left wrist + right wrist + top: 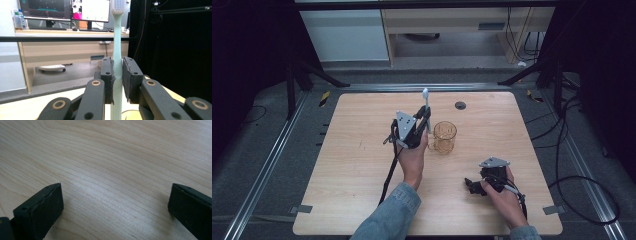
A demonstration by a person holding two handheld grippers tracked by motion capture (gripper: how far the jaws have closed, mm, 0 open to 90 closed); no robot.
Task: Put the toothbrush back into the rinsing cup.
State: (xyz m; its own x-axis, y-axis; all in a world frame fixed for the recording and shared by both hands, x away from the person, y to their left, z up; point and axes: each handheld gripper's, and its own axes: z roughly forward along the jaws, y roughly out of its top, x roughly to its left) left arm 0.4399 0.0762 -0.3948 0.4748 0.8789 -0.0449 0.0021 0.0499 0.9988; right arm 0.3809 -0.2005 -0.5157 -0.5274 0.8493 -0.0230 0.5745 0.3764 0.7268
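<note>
A pale green toothbrush (117,50) stands upright between the jaws of my left gripper (118,80), which is shut on its handle; the white bristle head is at the top. In the high view the left gripper (424,117) holds the toothbrush (426,100) just left of a clear amber glass mug (444,137) in the middle of the wooden table (362,165). My right gripper (471,186) rests low at the front right of the table. Its jaws stand wide apart in the right gripper view (115,207), with bare wood between them.
A small dark round grommet (460,105) sits in the tabletop near the far edge. Cables trail from both grippers. Beyond the table stand a desk with monitors (75,10) and black frame legs (307,75).
</note>
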